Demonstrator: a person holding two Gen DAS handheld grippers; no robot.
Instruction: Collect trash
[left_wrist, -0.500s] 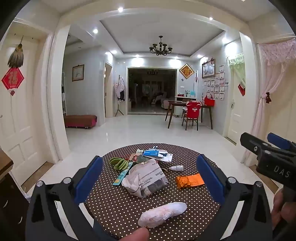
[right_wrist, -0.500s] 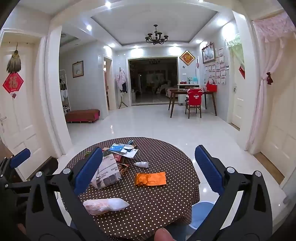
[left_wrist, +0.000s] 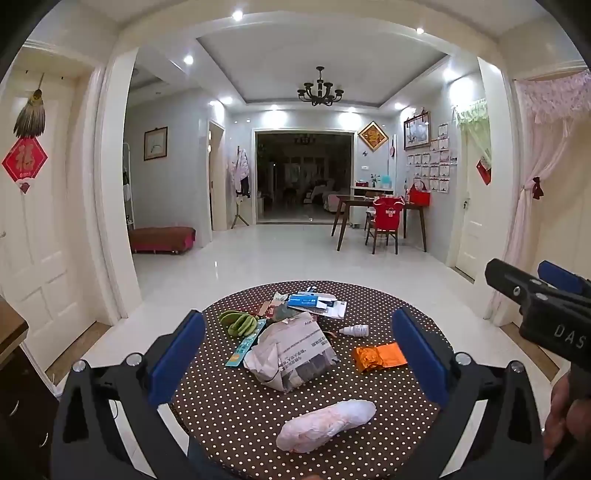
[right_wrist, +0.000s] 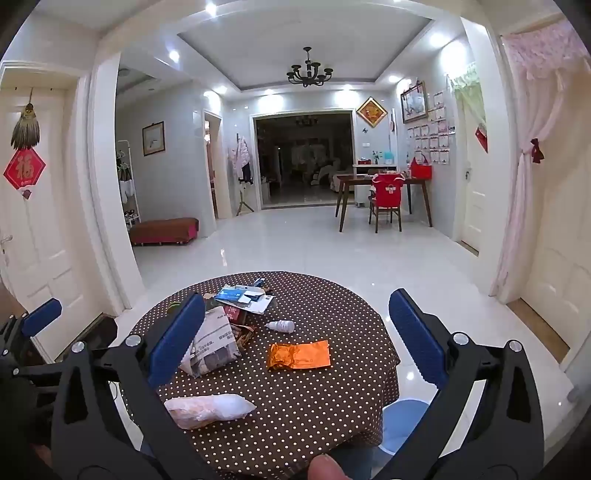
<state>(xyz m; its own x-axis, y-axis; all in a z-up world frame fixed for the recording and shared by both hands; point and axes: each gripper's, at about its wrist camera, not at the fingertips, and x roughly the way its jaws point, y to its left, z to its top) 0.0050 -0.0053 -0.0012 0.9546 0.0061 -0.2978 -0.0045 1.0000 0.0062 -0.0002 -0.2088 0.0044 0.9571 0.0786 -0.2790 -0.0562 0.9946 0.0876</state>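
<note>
A round table with a brown polka-dot cloth (left_wrist: 240, 417) (right_wrist: 332, 398) holds scattered trash. A crumpled newspaper bundle (left_wrist: 291, 350) (right_wrist: 214, 343) lies mid-table. An orange foil wrapper (left_wrist: 380, 356) (right_wrist: 299, 355) lies to its right. A pinkish-white plastic-wrapped lump (left_wrist: 325, 426) (right_wrist: 208, 408) lies near the front edge. A small white bottle (left_wrist: 354, 330) (right_wrist: 281, 325) lies on its side. My left gripper (left_wrist: 295, 350) is open and empty above the front edge. My right gripper (right_wrist: 293, 345) is open and empty, to the right of the left one.
Green bananas (left_wrist: 238, 321), a teal strip packet (left_wrist: 245, 347) and blue-and-white leaflets (left_wrist: 314, 302) (right_wrist: 243, 297) lie at the table's far side. A blue bin (right_wrist: 402, 424) stands on the floor right of the table. A dark cabinet (left_wrist: 14, 369) is at left.
</note>
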